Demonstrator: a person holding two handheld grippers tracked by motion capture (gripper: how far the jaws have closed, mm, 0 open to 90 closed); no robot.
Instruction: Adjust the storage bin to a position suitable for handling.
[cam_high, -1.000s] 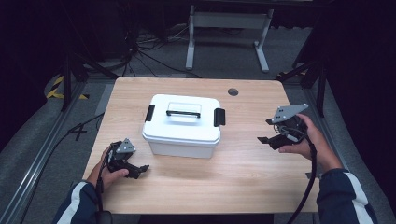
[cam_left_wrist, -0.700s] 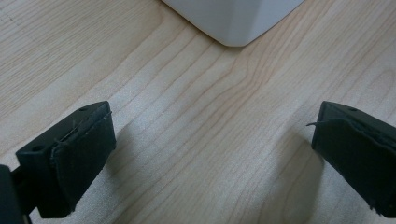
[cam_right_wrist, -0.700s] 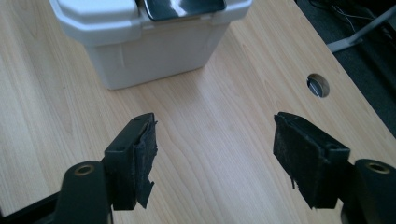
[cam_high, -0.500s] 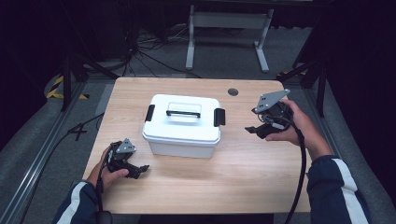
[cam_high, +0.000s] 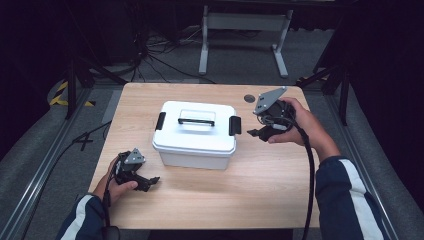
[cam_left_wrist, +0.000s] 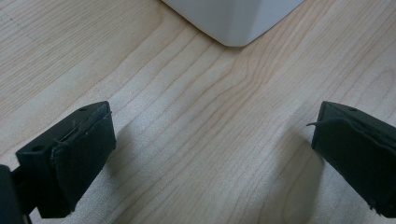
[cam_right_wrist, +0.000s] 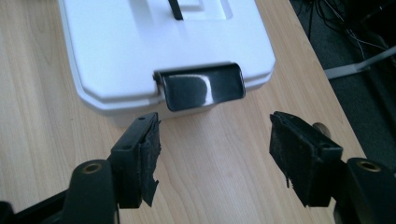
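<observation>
White storage box (cam_high: 195, 135) lies long axis across table (cam_high: 270, 190); right gripper (cam_high: 253, 133) faces its right black latch (cam_high: 234, 125), jaws spread, just been closing, nothing between.

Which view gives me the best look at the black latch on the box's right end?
The right gripper view: the black latch sits close and glossy, just beyond the open right gripper, flat against the white box. The high view shows it as a small dark tab. The left gripper view catches just a box corner.
</observation>
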